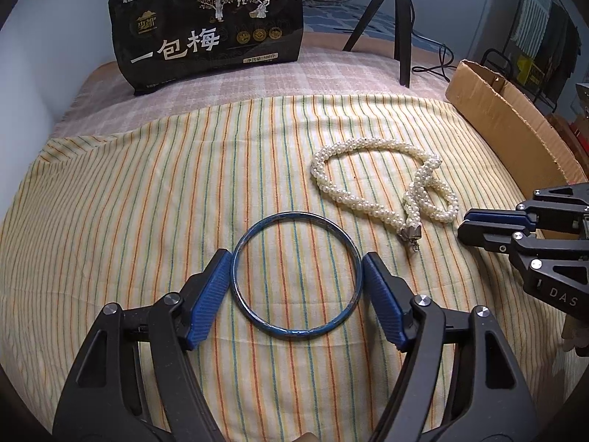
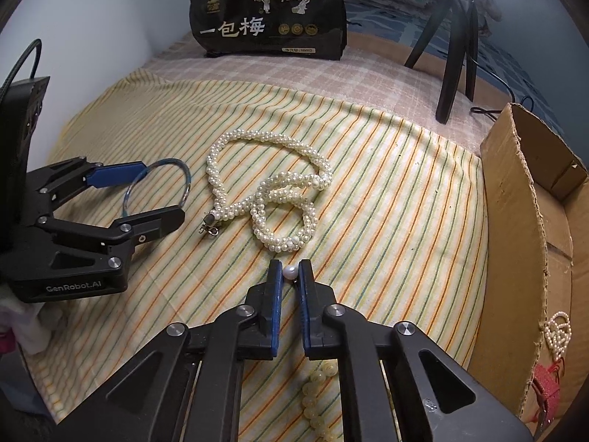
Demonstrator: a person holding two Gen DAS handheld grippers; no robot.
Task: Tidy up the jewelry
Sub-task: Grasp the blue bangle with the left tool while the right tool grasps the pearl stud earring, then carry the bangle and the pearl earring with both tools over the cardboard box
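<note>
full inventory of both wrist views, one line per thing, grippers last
bangle: 1, blue, flat on the striped cloth between the left pads
pearl necklace: 1, white, looped mid-cloth
single pearl: 1, white, pinched at the right fingertips
bead string: 1, pale yellow, on the cloth under the right gripper
striped cloth: 1, cream with coloured stripes, over the bed
snack bag: 1, black, upright at the back
tripod: 1, black, back right
cardboard box: 1, brown, right edge; small pearl piece inside
left gripper: black with blue pads, around the bangle
right gripper: black with blue pads, closed on the pearl
</note>
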